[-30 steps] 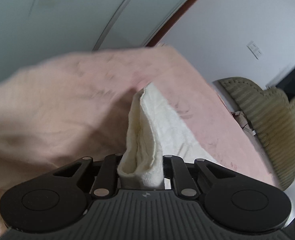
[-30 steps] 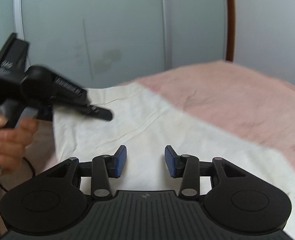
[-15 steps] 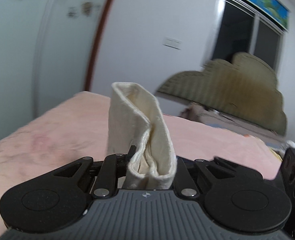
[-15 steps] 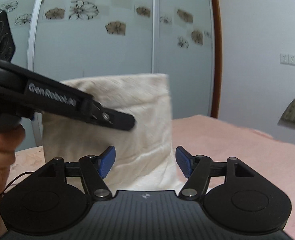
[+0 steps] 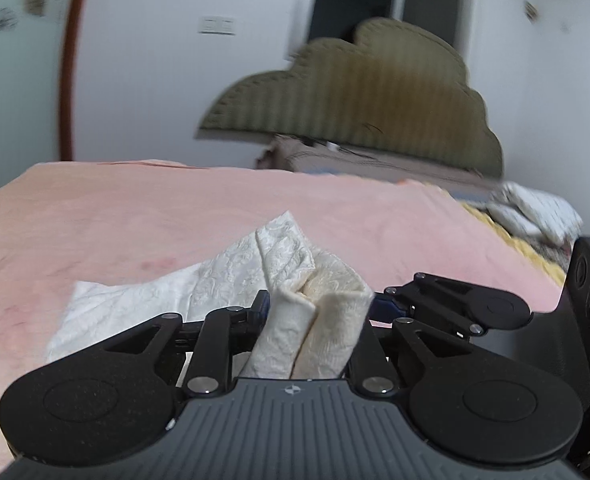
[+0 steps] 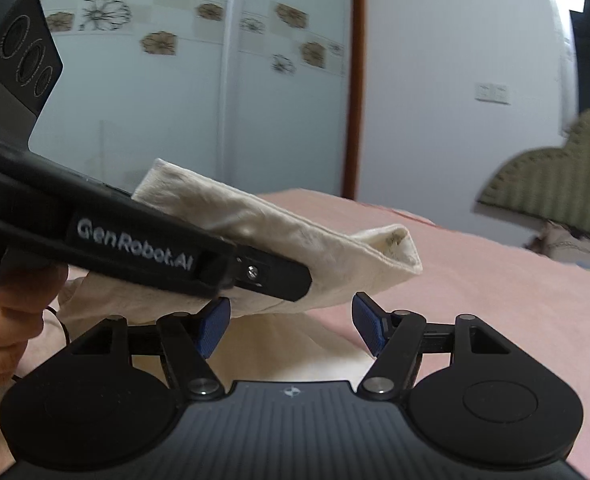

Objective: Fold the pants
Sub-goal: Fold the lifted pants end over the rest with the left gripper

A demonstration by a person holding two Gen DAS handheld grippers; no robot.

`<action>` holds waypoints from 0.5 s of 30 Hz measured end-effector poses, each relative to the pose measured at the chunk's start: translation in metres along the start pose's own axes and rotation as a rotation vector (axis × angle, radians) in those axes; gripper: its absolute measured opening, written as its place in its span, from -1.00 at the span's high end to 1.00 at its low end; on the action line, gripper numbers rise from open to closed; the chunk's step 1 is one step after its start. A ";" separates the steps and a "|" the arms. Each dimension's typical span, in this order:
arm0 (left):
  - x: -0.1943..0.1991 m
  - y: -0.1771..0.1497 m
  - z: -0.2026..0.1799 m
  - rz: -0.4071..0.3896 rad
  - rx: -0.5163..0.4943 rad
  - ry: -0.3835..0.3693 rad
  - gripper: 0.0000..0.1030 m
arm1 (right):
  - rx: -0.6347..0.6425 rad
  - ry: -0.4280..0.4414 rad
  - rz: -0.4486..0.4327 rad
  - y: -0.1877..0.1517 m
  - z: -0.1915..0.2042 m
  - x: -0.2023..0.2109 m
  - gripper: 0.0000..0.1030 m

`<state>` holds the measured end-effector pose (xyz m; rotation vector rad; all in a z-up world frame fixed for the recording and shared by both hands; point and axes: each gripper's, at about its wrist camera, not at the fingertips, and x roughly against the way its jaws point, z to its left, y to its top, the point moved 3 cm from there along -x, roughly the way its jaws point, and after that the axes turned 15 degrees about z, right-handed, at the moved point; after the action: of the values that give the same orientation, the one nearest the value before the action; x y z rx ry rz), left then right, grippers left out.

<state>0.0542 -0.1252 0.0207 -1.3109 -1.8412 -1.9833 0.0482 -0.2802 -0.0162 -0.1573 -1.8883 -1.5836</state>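
We see cream pants (image 5: 311, 312) pinched as bunched fold in left gripper (image 5: 315, 312), rest trailing onto pink bed (image 5: 135, 216). Right gripper (image 6: 293, 320) fingers spread, empty, beneath lifted fold. Cloth soft, light, floppy; we'd grab free hem corner.

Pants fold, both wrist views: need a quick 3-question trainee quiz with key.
1. True or false: the right claw is clamped on the pants.
2. Which claw holds the cloth? A) left claw B) right claw C) neither
3. Fill in: the gripped fold is raised above the ____ blanket.

Key:
1. False. Its jaws stand open, with nothing between the blue pads.
2. A. In the left wrist view bunched cream fabric is pinched between its fingers; the right wrist view shows the same claw gripping the cloth from the side.
3. pink
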 end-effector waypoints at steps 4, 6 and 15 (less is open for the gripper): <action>-0.023 -0.009 -0.035 0.020 -0.071 -0.008 0.65 | -0.038 -0.040 0.031 -0.017 -0.015 0.007 -0.31; -0.033 -0.012 -0.048 0.039 -0.090 -0.013 0.63 | -0.048 -0.056 0.048 -0.023 -0.018 0.008 -0.31; -0.053 -0.030 -0.071 0.086 -0.144 -0.020 0.58 | -0.112 -0.076 0.086 -0.058 -0.030 0.014 -0.31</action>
<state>0.0334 -0.2029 -0.0278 -1.4274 -1.6468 -2.0989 0.0217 -0.3271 -0.0553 -0.3470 -1.8250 -1.6458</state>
